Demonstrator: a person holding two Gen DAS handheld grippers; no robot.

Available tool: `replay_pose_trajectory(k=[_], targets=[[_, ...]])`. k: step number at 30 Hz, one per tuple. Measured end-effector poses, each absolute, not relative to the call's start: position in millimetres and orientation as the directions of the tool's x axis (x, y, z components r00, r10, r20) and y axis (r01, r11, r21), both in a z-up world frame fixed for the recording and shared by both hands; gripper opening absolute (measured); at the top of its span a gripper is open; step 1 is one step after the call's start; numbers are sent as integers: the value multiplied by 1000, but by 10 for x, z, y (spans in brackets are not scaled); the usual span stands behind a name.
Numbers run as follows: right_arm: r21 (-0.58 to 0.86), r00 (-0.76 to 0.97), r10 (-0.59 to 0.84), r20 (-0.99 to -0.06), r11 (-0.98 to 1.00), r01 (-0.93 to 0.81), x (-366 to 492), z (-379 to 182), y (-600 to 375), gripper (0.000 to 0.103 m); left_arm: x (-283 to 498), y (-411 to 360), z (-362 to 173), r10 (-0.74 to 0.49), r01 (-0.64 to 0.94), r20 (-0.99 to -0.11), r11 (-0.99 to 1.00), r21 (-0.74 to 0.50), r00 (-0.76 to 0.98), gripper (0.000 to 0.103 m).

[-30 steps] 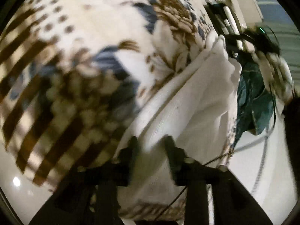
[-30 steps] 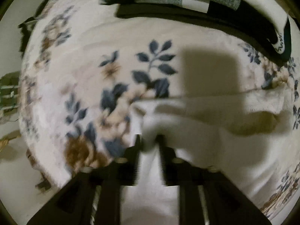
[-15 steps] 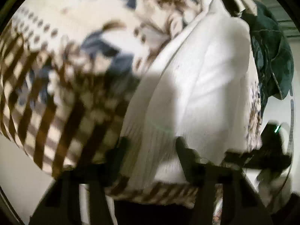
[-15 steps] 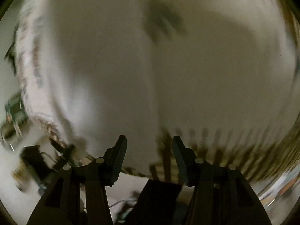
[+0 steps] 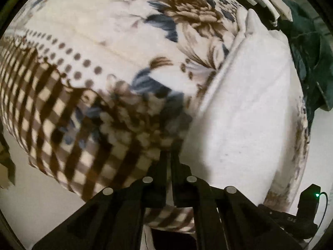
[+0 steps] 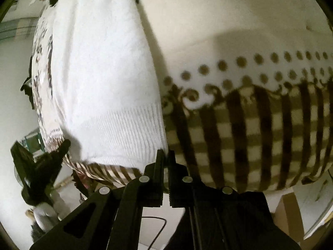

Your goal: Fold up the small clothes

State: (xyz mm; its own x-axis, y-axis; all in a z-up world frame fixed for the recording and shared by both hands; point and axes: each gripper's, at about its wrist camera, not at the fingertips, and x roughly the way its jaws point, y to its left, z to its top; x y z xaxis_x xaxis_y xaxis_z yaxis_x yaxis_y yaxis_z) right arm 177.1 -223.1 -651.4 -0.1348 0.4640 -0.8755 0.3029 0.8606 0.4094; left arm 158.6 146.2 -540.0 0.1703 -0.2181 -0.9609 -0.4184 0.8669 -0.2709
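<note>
**Right wrist view: white knit garment lies along the blanket edge, both claws pinched at its hem**

Right wrist view shows the white knit garment [image 6: 104, 83] lying flat on a floral blanket [image 6: 239, 31] with a brown checked border [image 6: 249, 141]. Its long axis runs from the ribbed hem [image 6: 124, 133], at the blanket's near checked edge, away toward the far side. The hem faces the camera. The right claw [image 6: 164, 156] sits at the hem's right corner with its fingers [image 6: 159, 166] drawn nearly together; whether fabric is pinched between them cannot be told, as the corner meets the tips right at the gap.

From the left wrist camera, the same garment [image 5: 245, 108] stretches away along the blanket's [image 5: 104, 31] right-hand side, a folded edge raised along its left. The left claw [image 5: 169, 162] is narrowed to a slit at the garment's near left corner, where white cloth meets the checked border [image 5: 62, 125]; a grip on the cloth cannot be confirmed. Beyond the blanket's far right corner lies a dark green cloth [image 5: 306, 48]. No containers are visible.
</note>
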Motion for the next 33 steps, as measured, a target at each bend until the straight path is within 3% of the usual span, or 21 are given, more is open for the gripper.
replay_pose_trajectory(k=[4,7,8,9,11,13,14,15,19,22,25,26,28,29,30,31,33], targets=[[465,-146,546,-825,802,376,1678,-6567,-2203,2,1465,1610,-5325,-281,-453,-934,818,-354,220,2],[468,-149,518,-842,840,275,1544,-6419,-2128,2,1439,1535,-5393,-378,-418,-901,798,-434,213,4],[438,-164,487,-858,861,259,1486,-6476,-2090,2,1458,1475,-5441,-386,-406,-903,807,-429,186,12],[417,-178,470,-864,868,270,1481,-6566,-2110,2,1496,1408,-5478,-388,-392,-907,818,-420,163,30],[402,-191,476,-859,856,326,1458,-6743,-2170,2,1574,1277,-5551,-400,-351,-903,832,-429,155,48],[390,-188,466,-865,858,335,1501,-6782,-2149,2,1644,1168,-5624,-366,-341,-921,855,-390,135,47],[387,-188,463,-866,860,333,1525,-6770,-2139,2,1675,1128,-5660,-333,-346,-933,866,-360,136,20],[385,-189,461,-867,860,333,1538,-6754,-2129,2,1628,1105,-5644,-325,-341,-936,871,-353,138,5],[361,-222,444,-868,871,332,1528,-6650,-2094,2,1602,1050,-5501,-275,-308,-949,899,-311,157,5],[374,-268,492,-828,842,389,1530,-6659,-1929,2,1624,1245,-5770,-345,-363,-935,863,-351,84,6],[330,-343,422,-839,897,295,1622,-6720,-1769,3,1814,1342,-5764,-457,-380,-889,823,-423,1,10],[321,-381,401,-833,911,258,1693,-6783,-1722,3,1875,1354,-5679,-462,-369,-887,827,-425,-15,18],[312,-422,384,-821,921,233,1810,-6813,-1709,9,2032,1368,-5418,-516,-330,-856,806,-492,17,27],[328,-463,397,-793,918,224,1898,-6814,-1725,15,2174,1366,-5269,-530,-300,-847,802,-517,42,38],[332,-483,396,-781,918,217,1967,-6790,-1763,37,2346,1373,-5150,-531,-271,-844,804,-529,71,55],[329,-468,392,-792,920,212,2068,-6706,-1820,55,2593,1374,-5038,-529,-244,-840,804,-542,122,60],[334,-387,397,-832,916,222,2303,-6493,-1969,64,3064,1372,-4981,-549,-217,-812,784,-582,197,63]])
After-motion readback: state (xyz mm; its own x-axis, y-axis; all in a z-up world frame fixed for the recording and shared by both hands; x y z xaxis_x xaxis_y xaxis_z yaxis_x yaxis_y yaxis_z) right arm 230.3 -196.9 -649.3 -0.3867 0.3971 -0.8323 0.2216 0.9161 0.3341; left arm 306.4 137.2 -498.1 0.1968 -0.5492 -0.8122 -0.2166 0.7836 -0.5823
